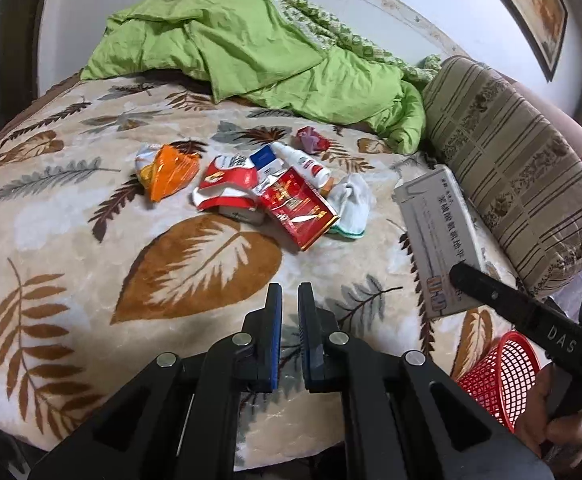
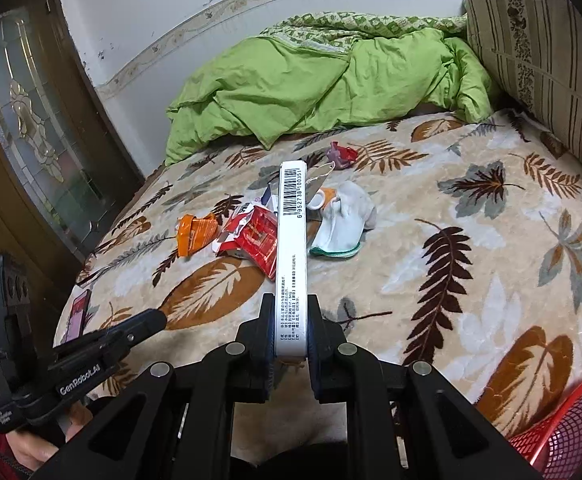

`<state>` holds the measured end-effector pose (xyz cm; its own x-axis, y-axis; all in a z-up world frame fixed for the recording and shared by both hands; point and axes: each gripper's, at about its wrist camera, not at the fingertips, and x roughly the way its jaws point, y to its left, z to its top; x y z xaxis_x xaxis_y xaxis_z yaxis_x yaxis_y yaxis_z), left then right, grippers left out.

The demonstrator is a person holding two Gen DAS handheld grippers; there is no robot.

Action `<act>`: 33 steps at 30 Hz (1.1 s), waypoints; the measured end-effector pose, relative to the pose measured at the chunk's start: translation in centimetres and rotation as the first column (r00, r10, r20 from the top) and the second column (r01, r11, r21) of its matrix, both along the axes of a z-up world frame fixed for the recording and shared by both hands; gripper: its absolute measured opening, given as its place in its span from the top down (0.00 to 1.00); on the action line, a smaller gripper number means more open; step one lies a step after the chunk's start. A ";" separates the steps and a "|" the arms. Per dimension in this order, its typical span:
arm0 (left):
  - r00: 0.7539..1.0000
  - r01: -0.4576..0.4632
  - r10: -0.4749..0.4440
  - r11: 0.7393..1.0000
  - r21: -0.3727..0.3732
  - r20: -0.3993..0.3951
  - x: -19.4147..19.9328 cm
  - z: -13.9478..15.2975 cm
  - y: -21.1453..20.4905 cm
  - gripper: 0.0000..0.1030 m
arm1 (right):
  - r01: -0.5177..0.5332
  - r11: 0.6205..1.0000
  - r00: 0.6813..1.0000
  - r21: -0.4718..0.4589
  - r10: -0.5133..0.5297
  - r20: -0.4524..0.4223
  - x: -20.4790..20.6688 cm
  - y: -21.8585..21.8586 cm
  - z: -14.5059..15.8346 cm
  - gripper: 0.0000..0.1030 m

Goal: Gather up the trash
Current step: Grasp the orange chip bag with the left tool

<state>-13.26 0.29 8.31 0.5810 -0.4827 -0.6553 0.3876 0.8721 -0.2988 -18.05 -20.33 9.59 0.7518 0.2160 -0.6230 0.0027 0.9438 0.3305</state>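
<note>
The right claw (image 2: 289, 328) is clamped on the near end of one long white box (image 2: 291, 256), held edge-up over the bed (image 2: 471, 248) with its barcode end reaching out toward the litter. The left claw (image 1: 289, 320) grips nothing, its pads drawn close together with a thin gap between them, and it hovers low over the blanket. One red basket (image 2: 563, 436) sits at the bed's near right corner, where the box most likely belongs. The grip is at one end only, so the box could pivot or slip on the swing across, or catch the basket's rim and fall outside. Well ahead lie one orange wrapper (image 1: 169, 172), a red-and-white packet (image 1: 227, 184), a red carton (image 1: 299, 208), one white tube (image 1: 305, 162), a white sock (image 1: 351, 204) and one small crumpled red wrapper (image 1: 311, 140).
</note>
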 end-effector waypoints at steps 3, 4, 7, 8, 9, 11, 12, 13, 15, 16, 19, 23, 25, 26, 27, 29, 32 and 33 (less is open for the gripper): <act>1.000 0.014 -0.014 1.000 0.002 0.013 0.2 0.3 -0.3 0.93 | -0.020 1.000 1.000 -0.001 0.020 0.001 -0.4 0.0 0.0 0.86; 1.000 0.018 -0.018 1.000 -0.003 0.017 0.3 0.5 -0.4 0.93 | -0.025 1.000 1.000 0.000 0.025 0.000 -0.5 0.0 0.0 0.86; 0.999 0.019 -0.019 1.000 0.011 0.037 0.7 1.1 -0.3 0.93 | -0.034 0.999 0.999 0.015 0.034 -0.001 -0.6 -0.3 -0.1 0.86; 0.999 0.015 -0.016 1.000 0.015 0.038 0.9 1.2 -0.2 0.93 | -0.033 0.999 0.999 0.015 0.033 0.002 -0.6 -0.5 -0.1 0.86; 1.000 0.009 -0.009 1.000 0.013 0.030 1.3 1.4 0.2 0.93 | -0.029 0.999 1.000 0.014 0.029 0.005 -0.5 -0.7 0.0 0.86; 1.000 -0.010 0.010 1.000 -0.006 0.001 1.9 1.4 1.0 0.93 | -0.018 0.999 1.000 0.028 0.018 0.009 -0.5 -1.3 0.0 0.86; 1.000 -0.016 0.016 1.000 -0.009 -0.011 2.1 1.4 1.2 0.93 | -0.013 0.999 1.000 0.038 0.013 0.009 -0.5 -1.6 0.0 0.86; 0.999 -0.022 0.022 1.000 -0.010 -0.024 2.1 1.3 1.5 0.93 | -0.007 0.999 1.000 0.045 0.007 0.009 -0.5 -1.8 0.0 0.86; 0.999 -0.022 0.021 1.000 -0.020 -0.046 1.8 0.9 1.9 0.93 | -0.005 0.999 1.000 0.054 0.004 0.017 -0.7 -2.1 0.2 0.86; 0.998 -0.021 0.020 1.000 -0.014 -0.053 1.6 0.6 1.9 0.93 | -0.004 0.999 1.000 0.054 0.003 0.026 -0.8 -2.2 0.2 0.86; 0.997 -0.013 0.013 1.000 0.004 -0.072 1.1 -0.3 1.8 0.93 | -0.009 0.999 1.000 0.045 0.008 0.025 -0.9 -2.1 0.2 0.86; 0.997 -0.018 0.020 1.000 0.017 -0.075 0.8 -0.8 2.0 0.93 | -0.010 0.998 1.000 0.054 0.009 0.017 -0.9 -2.3 0.0 0.86; 0.997 -0.022 0.023 1.000 0.017 -0.073 0.9 -0.8 2.2 0.93 | -0.009 0.999 1.000 0.049 0.008 0.020 -1.1 -2.2 0.1 0.86; 0.997 -0.024 0.025 1.000 0.012 -0.075 0.9 -0.8 2.3 0.93 | -0.006 0.999 1.000 0.048 0.005 0.022 -1.2 -2.1 0.1 0.86; 0.997 -0.024 0.024 1.000 0.008 -0.079 0.9 -0.7 2.4 0.93 | -0.004 0.999 1.000 0.048 0.003 0.022 -1.2 -2.0 0.2 0.86; 0.997 -0.017 0.017 1.000 0.000 -0.080 0.9 -0.7 2.2 0.93 | -0.002 0.999 1.000 0.051 0.002 0.018 -1.3 -1.9 0.2 0.86; 0.999 0.009 -0.009 1.000 0.011 -0.049 0.5 -0.1 1.4 0.93 | -0.008 0.999 1.000 0.043 0.008 0.020 -1.3 -1.8 0.3 0.86; 0.999 0.011 -0.010 1.000 0.019 -0.035 0.5 0.2 1.3 0.93 | -0.010 0.999 1.000 0.036 0.010 0.021 -1.4 -1.7 0.4 0.86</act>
